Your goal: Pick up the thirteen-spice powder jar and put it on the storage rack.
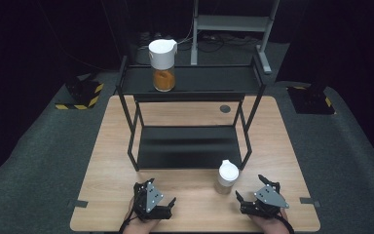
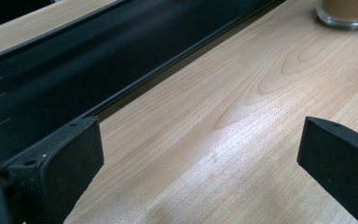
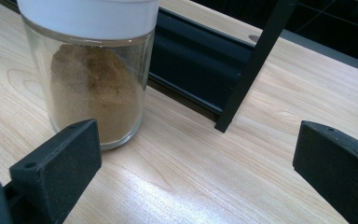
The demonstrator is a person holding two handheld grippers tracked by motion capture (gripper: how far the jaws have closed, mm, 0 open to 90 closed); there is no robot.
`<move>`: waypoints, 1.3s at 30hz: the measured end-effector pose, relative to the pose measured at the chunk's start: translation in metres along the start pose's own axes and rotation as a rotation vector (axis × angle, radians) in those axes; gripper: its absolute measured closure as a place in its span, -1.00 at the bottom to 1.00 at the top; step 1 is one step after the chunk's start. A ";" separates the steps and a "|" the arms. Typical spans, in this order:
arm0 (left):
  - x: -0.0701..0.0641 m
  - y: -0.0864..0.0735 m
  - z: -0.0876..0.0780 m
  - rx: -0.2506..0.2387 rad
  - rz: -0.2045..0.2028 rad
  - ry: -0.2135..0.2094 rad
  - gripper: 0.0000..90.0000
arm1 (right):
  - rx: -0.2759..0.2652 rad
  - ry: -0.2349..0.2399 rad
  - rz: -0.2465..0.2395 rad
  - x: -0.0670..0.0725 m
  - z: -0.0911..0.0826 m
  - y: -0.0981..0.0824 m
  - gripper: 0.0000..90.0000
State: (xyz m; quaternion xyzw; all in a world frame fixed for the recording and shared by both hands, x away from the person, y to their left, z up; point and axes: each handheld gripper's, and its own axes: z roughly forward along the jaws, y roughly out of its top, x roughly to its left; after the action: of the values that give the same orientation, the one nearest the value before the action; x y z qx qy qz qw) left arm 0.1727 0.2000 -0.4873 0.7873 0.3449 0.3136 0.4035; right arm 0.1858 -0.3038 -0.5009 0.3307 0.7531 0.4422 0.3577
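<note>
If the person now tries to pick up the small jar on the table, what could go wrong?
1. The small jar is tall and narrow, with a white lid. A jaw of the right gripper touching it off-centre might tip it over.
2. The shelf rack's leg stands close behind the jar, so a wide approach might hit it.
3. The glass looks smooth; a light grip might slip.
</note>
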 end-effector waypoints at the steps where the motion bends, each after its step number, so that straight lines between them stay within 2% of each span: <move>1: -0.001 0.000 0.000 -0.002 0.009 0.003 -0.98 | -0.003 0.000 -0.005 0.000 0.000 0.000 -1.00; 6: -0.006 -0.001 -0.001 -0.006 0.054 0.009 -0.98 | 0.003 0.005 -0.009 0.000 0.001 0.001 -1.00; 9: -0.006 -0.003 -0.002 -0.020 0.041 0.010 -0.98 | -0.002 -0.001 -0.001 0.000 -0.001 0.000 -1.00; 12: -0.005 -0.001 -0.001 -0.009 0.035 0.008 -0.98 | -0.010 0.003 0.010 -0.002 -0.005 0.002 -1.00; 18: -0.005 -0.004 -0.002 -0.021 0.055 0.003 -0.98 | -0.065 0.022 0.041 -0.006 -0.017 0.008 -1.00; 22: -0.006 -0.003 -0.002 -0.018 0.074 -0.005 -0.99 | -0.103 0.051 0.030 -0.002 -0.022 0.014 -1.00; 27: -0.004 0.000 0.000 -0.005 0.078 -0.018 -0.98 | -0.115 0.076 0.018 0.006 -0.018 0.018 -1.00; 33: -0.001 0.000 0.002 -0.007 0.069 -0.031 -0.98 | -0.111 0.077 0.042 0.015 -0.011 0.020 -1.00; 39: 0.000 0.001 0.002 -0.004 0.068 -0.032 -0.98 | -0.114 0.081 0.080 0.016 -0.003 0.020 -1.00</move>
State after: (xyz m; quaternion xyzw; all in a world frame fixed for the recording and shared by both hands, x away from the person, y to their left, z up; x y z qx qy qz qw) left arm 0.1747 0.1986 -0.4876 0.8026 0.3108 0.3154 0.3997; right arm 0.1789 -0.2844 -0.4860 0.3215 0.7267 0.5113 0.3273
